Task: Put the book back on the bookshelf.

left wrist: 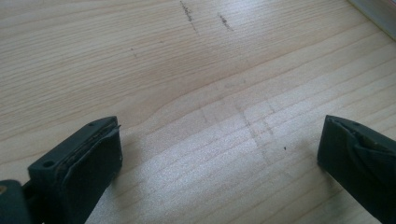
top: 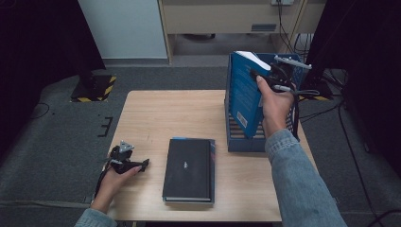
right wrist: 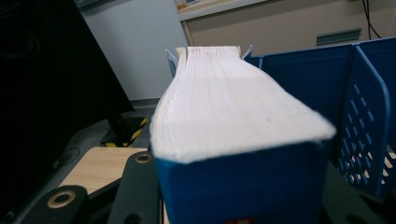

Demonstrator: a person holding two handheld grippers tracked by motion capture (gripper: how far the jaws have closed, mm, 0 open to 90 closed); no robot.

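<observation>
right gripper (top: 265, 78) clamps the blue book (top: 245, 92) upright in the blue file rack (top: 246, 142); left gripper (top: 142, 165), well left of the rack, gapes empty.

The left gripper (left wrist: 219, 158) is being held low over the pale wooden counter (left wrist: 196, 84), its two black jaws rising from the lower left and lower right of the frame, set wide apart with bare wood between. Faint dark scuff marks (left wrist: 187, 11) are being shown near the upper middle.
</observation>
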